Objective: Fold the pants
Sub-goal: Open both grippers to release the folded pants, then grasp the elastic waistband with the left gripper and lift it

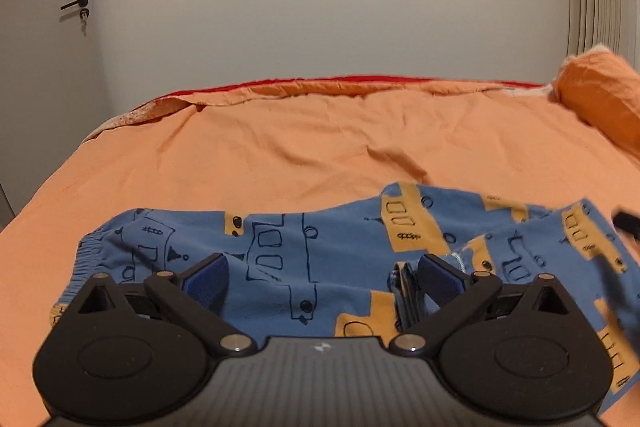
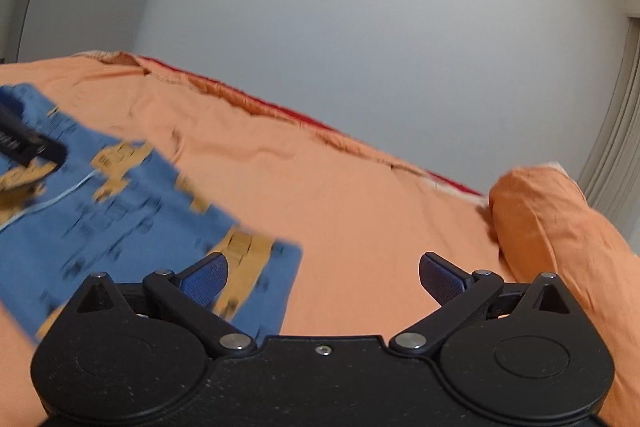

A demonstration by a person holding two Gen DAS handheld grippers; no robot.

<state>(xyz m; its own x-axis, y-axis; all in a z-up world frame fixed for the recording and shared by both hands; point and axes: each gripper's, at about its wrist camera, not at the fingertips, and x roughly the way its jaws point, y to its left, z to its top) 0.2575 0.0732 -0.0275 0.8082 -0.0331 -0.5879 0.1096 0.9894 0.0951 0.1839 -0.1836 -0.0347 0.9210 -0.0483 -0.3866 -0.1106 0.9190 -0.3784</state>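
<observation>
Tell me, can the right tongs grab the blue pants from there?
Probably yes: the right tongs are open, and the blue cotton pants with orange vehicle prints lie just beside their left finger on the orange bedsheet, with nothing between.

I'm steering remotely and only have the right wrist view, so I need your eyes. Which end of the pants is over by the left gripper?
Observer: The elastic waistband of the pants; it lies at their far left end on the orange bedcover.
Operator: Is the left gripper holding any cloth?
Observer: No. The left gripper has its jaws wide open above the pants, with a folded ridge of fabric just inside its right finger.
Operator: Does my gripper show in that view?
Observer: Only a blurred dark piece at the right edge, probably the right gripper, over the leg end of the pants.
</observation>
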